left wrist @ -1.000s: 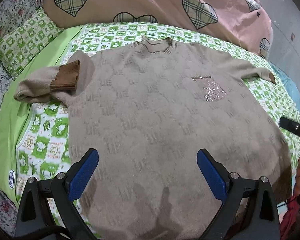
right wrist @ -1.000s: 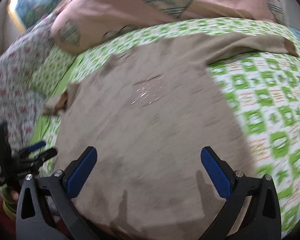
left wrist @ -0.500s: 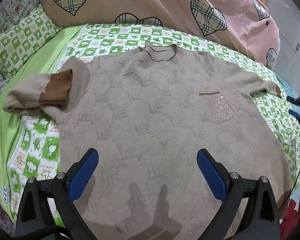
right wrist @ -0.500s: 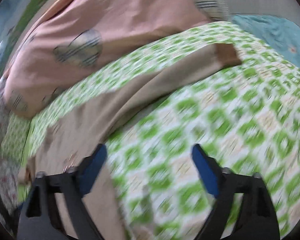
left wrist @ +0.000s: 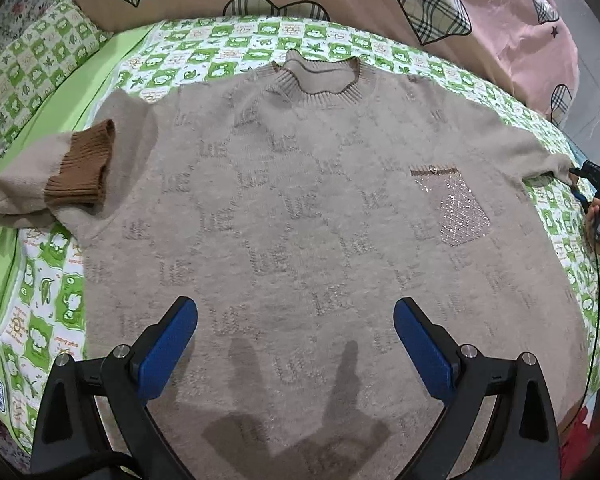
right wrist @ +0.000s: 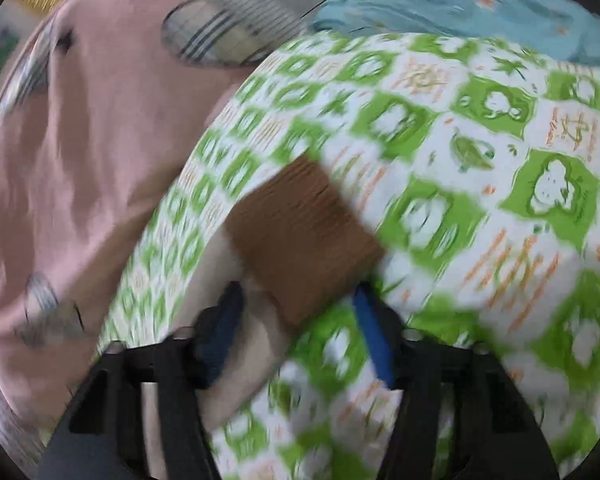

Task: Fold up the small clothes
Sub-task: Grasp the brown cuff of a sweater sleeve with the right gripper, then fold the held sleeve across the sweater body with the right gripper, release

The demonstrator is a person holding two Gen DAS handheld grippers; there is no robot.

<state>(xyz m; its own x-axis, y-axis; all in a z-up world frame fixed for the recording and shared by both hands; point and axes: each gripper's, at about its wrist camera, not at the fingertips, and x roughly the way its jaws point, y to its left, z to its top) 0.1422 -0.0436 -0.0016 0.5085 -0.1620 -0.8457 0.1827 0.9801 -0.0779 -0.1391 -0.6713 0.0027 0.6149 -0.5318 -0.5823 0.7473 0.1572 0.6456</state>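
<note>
The left tool (left wrist: 296,334) hovers with its blue pads set wide apart and nothing between them, just above the hem end of the beige sweater (left wrist: 300,216), whose body spreads flat ahead of it on the bed (left wrist: 52,320). Ahead and to the left of this tool, one sleeve is already turned back over itself, its brown cuff (left wrist: 80,168) lying near the shoulder; ahead and to the right, past the sequined pocket (left wrist: 462,212), the other sleeve (left wrist: 536,156) is stretched outward. The right tool (right wrist: 296,332) is down at that far sleeve end: the brown cuff (right wrist: 300,236) sits directly ahead of its pads and the beige sleeve runs back between them. The pads look narrowed around the fabric, but heavy blur keeps me from telling whether they are clamped on it or only closing. I judge the fold barely begun: one sleeve roughly tucked, the second about to be gathered, and the body folds all left to do. From the left view the right tool (left wrist: 598,176) is only a dark shape at the frame edge beside the sleeve tip, and the sweater's bottom hem is cut off below the left tool.
</note>
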